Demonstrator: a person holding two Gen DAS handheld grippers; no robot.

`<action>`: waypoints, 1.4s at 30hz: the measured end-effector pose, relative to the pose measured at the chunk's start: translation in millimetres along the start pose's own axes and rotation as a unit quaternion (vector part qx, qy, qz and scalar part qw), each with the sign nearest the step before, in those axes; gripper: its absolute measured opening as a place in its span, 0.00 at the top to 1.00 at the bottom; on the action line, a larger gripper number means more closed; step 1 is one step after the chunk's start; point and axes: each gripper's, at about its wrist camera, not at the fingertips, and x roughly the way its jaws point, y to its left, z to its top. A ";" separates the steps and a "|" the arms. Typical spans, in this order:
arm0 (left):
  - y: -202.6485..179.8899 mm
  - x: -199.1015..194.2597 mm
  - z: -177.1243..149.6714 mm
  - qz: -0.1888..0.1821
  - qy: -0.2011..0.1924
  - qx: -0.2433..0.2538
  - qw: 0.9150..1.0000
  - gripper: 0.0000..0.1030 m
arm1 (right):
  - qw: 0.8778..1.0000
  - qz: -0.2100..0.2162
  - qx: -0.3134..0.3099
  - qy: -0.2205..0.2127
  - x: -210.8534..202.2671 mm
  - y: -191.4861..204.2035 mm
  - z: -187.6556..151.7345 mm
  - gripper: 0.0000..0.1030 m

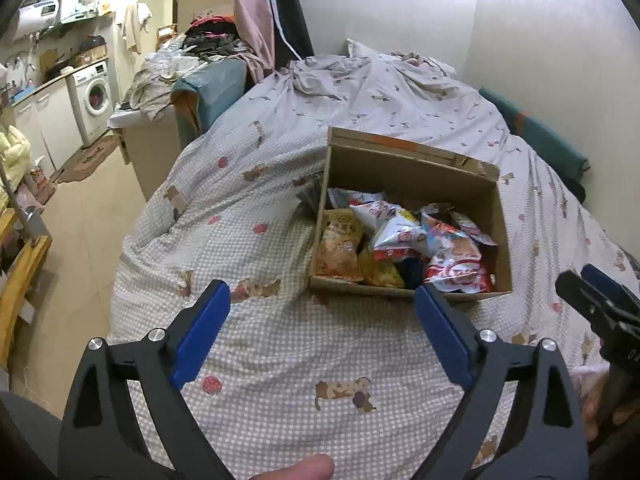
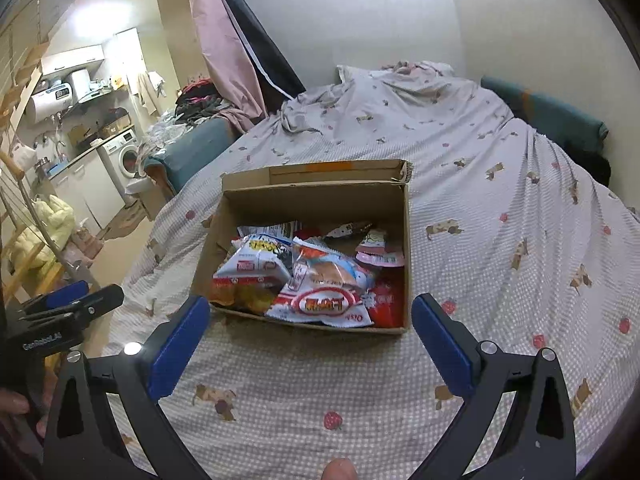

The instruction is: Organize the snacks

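I am looking at the box (image 2: 316, 184) sitting on the bed (image 2: 500, 184), just ahead of the right fingers (image 2: 188, 344) and ahead and right of the left fingers (image 1: 200, 336). The snacks (image 2: 316, 280) heaped inside are looking light, soft and crinkly, probably slippery, so I am judging a pinch on a bag's sealed edge safest. Both the left gripper (image 1: 322, 306) and right gripper (image 2: 311, 320) are hovering with fingers spread wide apart, holding and touching nothing
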 end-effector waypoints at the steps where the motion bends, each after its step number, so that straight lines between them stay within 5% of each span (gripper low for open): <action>1: -0.3 0.6 -1.8 0.000 -0.002 -0.001 1.000 0.11 | 1.000 -0.002 -0.002 -0.001 0.8 0.8 -4.4 0.00; 5: -4.8 0.7 -6.2 0.002 -0.025 0.006 1.000 0.00 | 1.000 -0.009 -0.009 -0.006 7.1 4.5 -14.0 0.00; 20: -10.1 5.0 -9.4 0.031 -0.022 0.021 0.999 0.00 | 1.000 -0.020 -0.003 -0.007 17.6 2.9 -15.1 0.00; 42: -17.4 8.9 -11.7 0.021 -0.015 0.033 0.999 0.00 | 1.000 -0.023 -0.001 -0.007 20.1 -1.7 -16.1 0.00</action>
